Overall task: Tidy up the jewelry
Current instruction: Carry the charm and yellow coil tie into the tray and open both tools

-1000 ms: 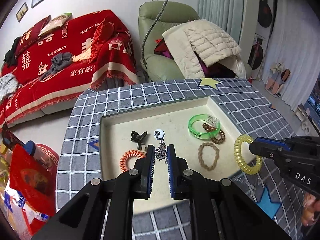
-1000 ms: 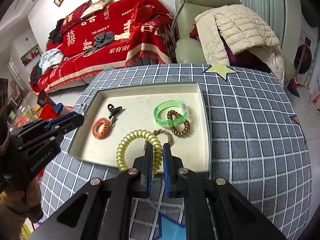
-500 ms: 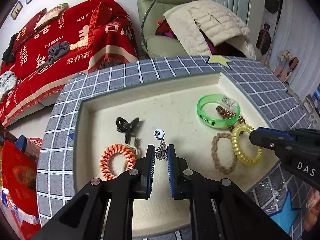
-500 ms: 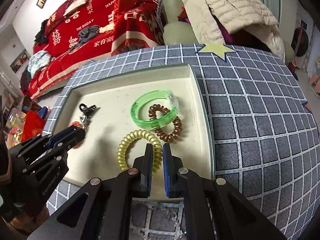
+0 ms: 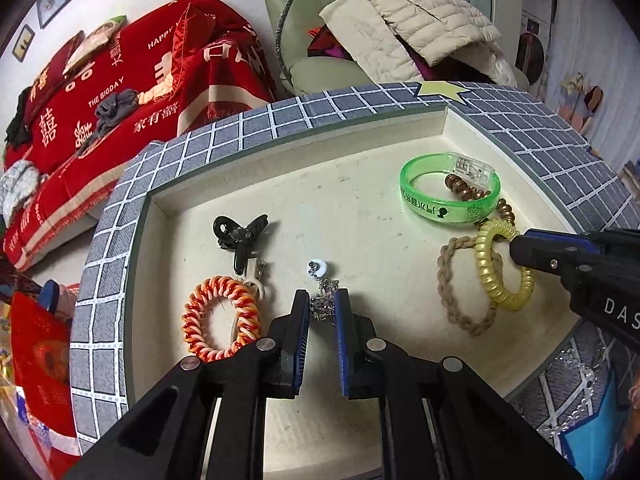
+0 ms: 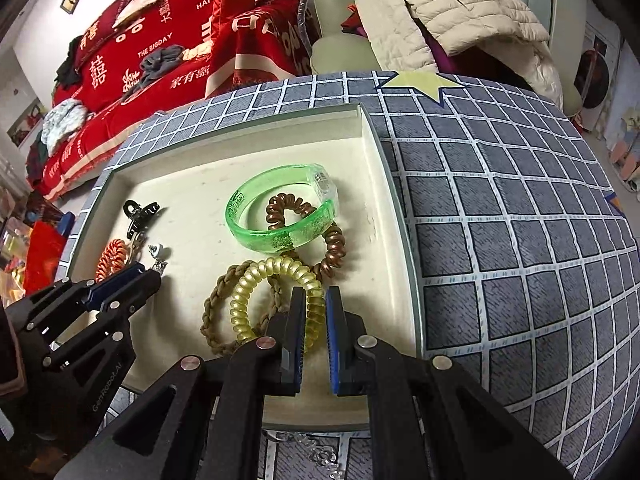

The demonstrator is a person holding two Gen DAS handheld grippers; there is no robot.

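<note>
Checked cloth (image 6: 500, 240) under cream tray (image 5: 360, 148). Left gripper (image 5: 322, 312) pinches silver charm (image 5: 322, 300) at tray middle; right gripper (image 6: 313, 312) clamps yellow coil (image 6: 276, 276) over braided band (image 6: 216, 320).

A shallow cream tray (image 5: 448, 120) holds the jewelry: toward its right edge a translucent green bangle (image 5: 450, 196) rests partly on a brown coil tie (image 6: 316, 236), with a tan braided band (image 5: 460, 284) and a yellow spiral tie (image 5: 502, 268) overlapping just nearer the front edge. Toward the left edge lie a black claw clip (image 5: 240, 236) and, touching it on the front side, an orange-and-white spiral tie (image 5: 220, 312). Between the two groups, mid-tray, is a silver dangling earring (image 5: 322, 292) with a white round top.
</note>
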